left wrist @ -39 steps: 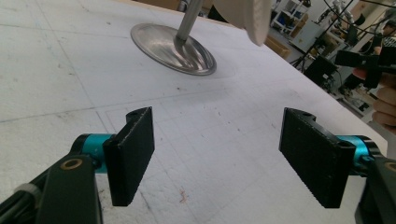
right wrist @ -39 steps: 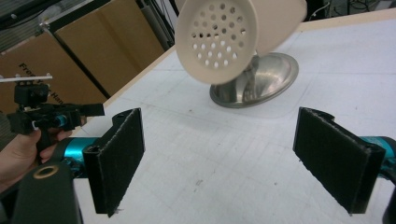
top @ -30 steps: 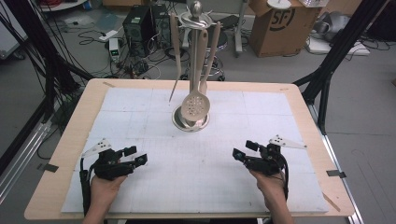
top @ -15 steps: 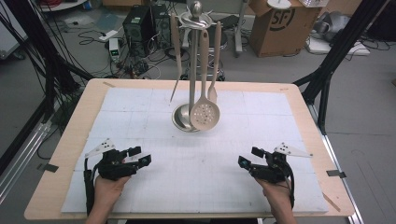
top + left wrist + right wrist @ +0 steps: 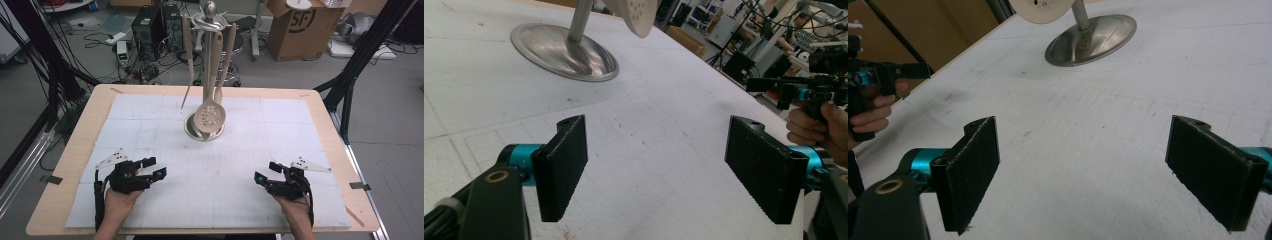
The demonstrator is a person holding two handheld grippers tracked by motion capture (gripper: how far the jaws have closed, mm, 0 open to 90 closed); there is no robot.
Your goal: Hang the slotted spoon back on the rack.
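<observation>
A pale wooden worktop [image 5: 65, 165] carries a white gridded mat [image 5: 210, 165] over most of its top. Toward the far middle of the mat stands a silver metal utensil rack with a round dished base [image 5: 192, 131] and an upright pole topped by a ball. From it hang beige utensils: a round slotted spoon [image 5: 210, 114] that dangles low in front of the pole just above the base, a narrow pointed one on the left and a spatula on the right. Near the front edge, well apart from the rack and from each other, the black left tool [image 5: 156, 169] and the black right tool [image 5: 264, 173] hover low over the mat, each held in a hand, jaws spread wide with nothing between them, both aimed toward the rack
</observation>
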